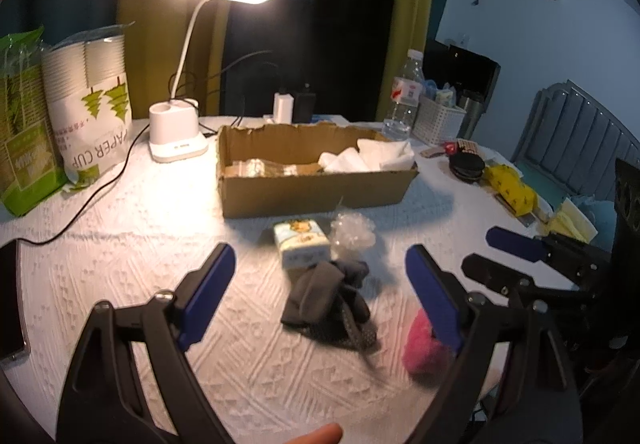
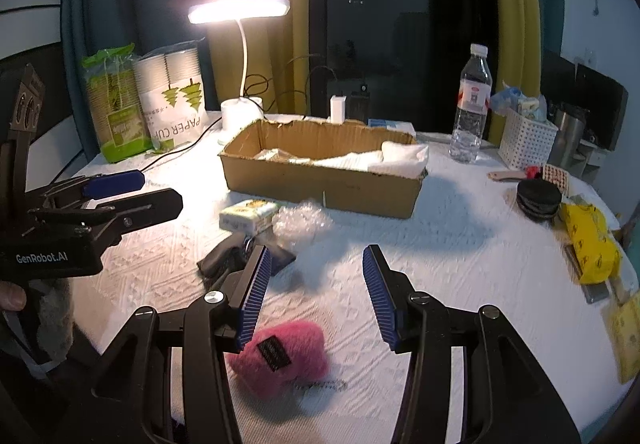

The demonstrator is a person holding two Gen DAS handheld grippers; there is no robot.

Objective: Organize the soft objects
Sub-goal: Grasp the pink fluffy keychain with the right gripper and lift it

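Observation:
A cardboard box (image 1: 320, 192) stands mid-table and holds white soft cloths (image 1: 372, 158); it also shows in the right wrist view (image 2: 320, 184). In front of it lie a small tissue pack (image 1: 303, 242), crumpled bubble wrap (image 1: 352, 234) and dark grey socks (image 1: 328, 300). A pink fluffy pouch (image 2: 280, 352) lies nearest me, low between the right gripper's fingers. My left gripper (image 1: 320, 284) is open and empty above the socks. My right gripper (image 2: 316, 296) is open and empty above the pouch.
A lit desk lamp (image 1: 180, 140), paper cup packs (image 1: 92, 112), a water bottle (image 2: 470, 104), a white basket (image 2: 526, 140), a black round case (image 2: 538, 198) and yellow packets (image 2: 592, 244) ring the white tablecloth. A phone (image 1: 10, 304) lies at the left edge.

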